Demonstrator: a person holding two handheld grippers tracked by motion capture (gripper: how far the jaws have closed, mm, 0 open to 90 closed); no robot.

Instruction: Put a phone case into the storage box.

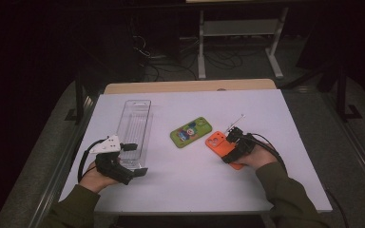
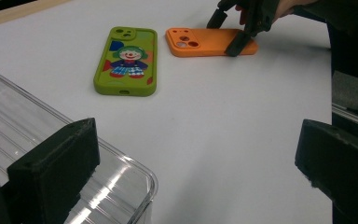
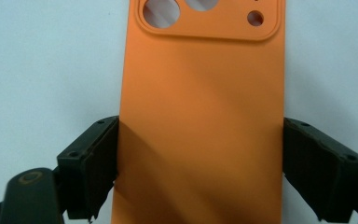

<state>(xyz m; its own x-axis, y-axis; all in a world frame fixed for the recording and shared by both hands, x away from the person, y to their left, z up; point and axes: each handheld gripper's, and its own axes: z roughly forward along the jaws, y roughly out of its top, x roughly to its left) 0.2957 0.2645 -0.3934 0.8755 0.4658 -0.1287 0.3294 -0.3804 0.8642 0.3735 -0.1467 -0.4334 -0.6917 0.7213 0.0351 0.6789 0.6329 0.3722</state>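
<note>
Right gripper closed across the orange phone case, left gripper resting open at the clear tray.

In the right gripper view we see the two black jaws touching the long edges of the orange phone case, one on each side, so the tool is clamped across its width (the case lies flat on the white table, camera cut-outs pointing away from the hand). The green phone case with a clown picture lies just beside it, toward the tray. In the left gripper view the jaws stand wide apart and hold nothing; one jaw sits over the near corner of the clear tray, and we cannot tell if it touches.
</note>
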